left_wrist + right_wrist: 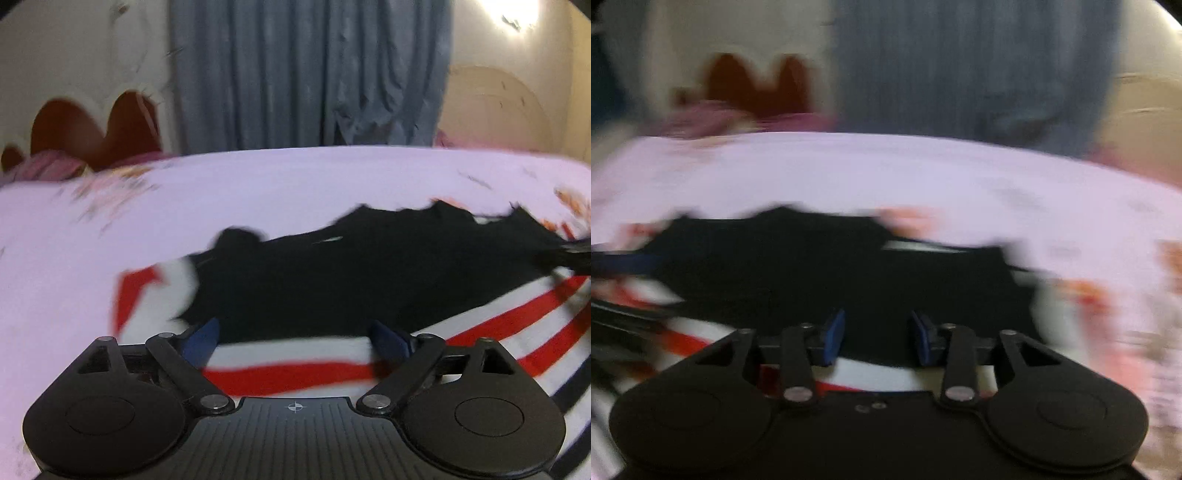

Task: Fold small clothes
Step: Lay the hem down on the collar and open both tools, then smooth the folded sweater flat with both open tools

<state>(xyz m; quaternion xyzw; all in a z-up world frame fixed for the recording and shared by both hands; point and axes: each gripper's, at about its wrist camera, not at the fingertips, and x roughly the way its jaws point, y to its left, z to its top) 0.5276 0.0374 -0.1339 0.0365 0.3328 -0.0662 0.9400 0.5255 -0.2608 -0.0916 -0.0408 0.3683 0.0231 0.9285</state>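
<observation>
A small garment (332, 280) lies spread on a pink bedsheet (258, 192). Its far part is black and its near part has red, white and dark stripes (295, 373). My left gripper (295, 338) is wide open, its blue pads over the near striped edge, holding nothing. In the blurred right wrist view the same garment (820, 273) lies ahead. My right gripper (881, 338) is open above the black part near the striped hem (871, 373), empty. The other gripper shows as a dark blur at the left edge (624, 266).
The bedsheet (886, 173) has faint floral print at its edges. A blue-grey curtain (310, 74) hangs behind the bed. A dark red headboard (96, 125) and pink bedding (48, 168) are at the far left. A pale wall stands at the right.
</observation>
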